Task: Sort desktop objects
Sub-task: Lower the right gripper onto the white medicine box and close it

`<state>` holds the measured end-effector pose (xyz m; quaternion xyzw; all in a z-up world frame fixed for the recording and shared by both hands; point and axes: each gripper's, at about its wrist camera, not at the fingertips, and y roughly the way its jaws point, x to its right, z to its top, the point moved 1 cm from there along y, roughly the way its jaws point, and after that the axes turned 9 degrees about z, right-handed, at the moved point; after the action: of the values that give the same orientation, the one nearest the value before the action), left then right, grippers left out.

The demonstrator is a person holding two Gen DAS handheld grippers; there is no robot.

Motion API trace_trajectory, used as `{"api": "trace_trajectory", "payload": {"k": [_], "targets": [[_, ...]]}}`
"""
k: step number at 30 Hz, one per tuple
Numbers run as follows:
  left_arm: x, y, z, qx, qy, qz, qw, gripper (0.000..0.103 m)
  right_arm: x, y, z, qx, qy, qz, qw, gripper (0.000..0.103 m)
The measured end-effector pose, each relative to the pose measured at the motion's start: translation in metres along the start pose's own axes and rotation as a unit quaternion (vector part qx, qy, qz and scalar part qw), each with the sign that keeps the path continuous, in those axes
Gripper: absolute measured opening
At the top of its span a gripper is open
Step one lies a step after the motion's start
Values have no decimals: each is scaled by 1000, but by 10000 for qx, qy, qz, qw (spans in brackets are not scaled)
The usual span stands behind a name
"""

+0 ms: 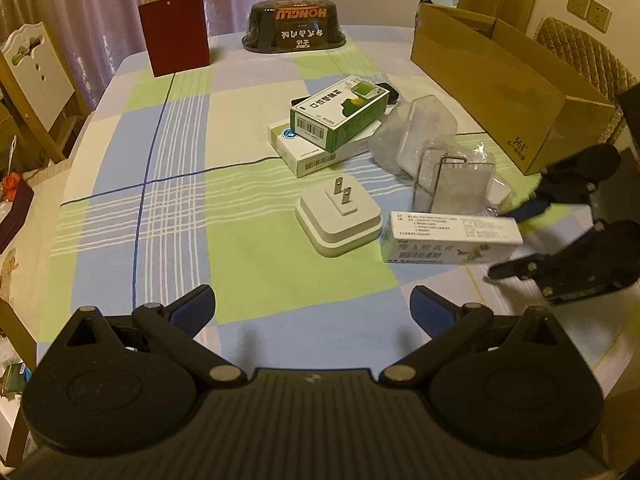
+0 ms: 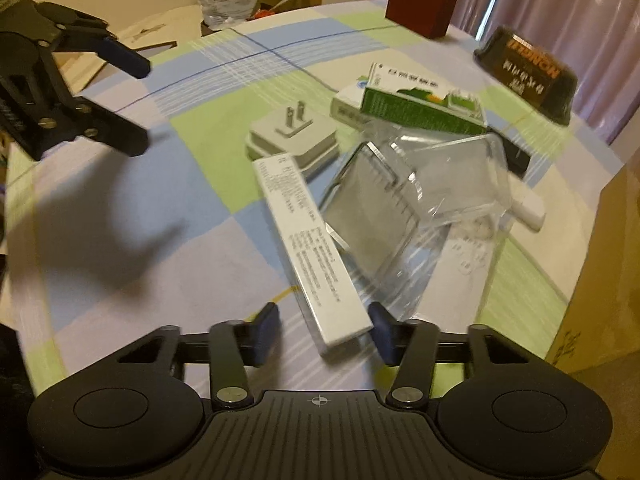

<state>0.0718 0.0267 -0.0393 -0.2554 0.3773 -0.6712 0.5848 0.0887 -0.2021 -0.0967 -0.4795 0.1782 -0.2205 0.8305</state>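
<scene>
dark tub [image 1: 294, 26], table far edge: "HONGLU", upside down | cardboard box [image 1: 508, 92], right edge: "361°" probably, small | green carton [image 1: 340, 114]: barcode, Chinese print blurred | long white carton [image 1: 452, 238]: unreadable

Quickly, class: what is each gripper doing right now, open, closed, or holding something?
Left gripper: open, holding nothing.
Right gripper: open, its fingers on either side of the near end of the long white cardboard box, not closed on it.
</scene>
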Motion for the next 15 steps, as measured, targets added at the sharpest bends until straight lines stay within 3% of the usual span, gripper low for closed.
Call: {"api": "trace_trajectory", "payload": {"k": [4, 15], "targets": [[1, -1, 2, 26, -11, -30, 10000, 102, -14, -7, -6, -166, 19, 318, 9994, 45], [-3, -2, 3, 97, 138, -32, 9999, 102, -17, 8, 17, 43, 27, 266, 9996, 46]]}}
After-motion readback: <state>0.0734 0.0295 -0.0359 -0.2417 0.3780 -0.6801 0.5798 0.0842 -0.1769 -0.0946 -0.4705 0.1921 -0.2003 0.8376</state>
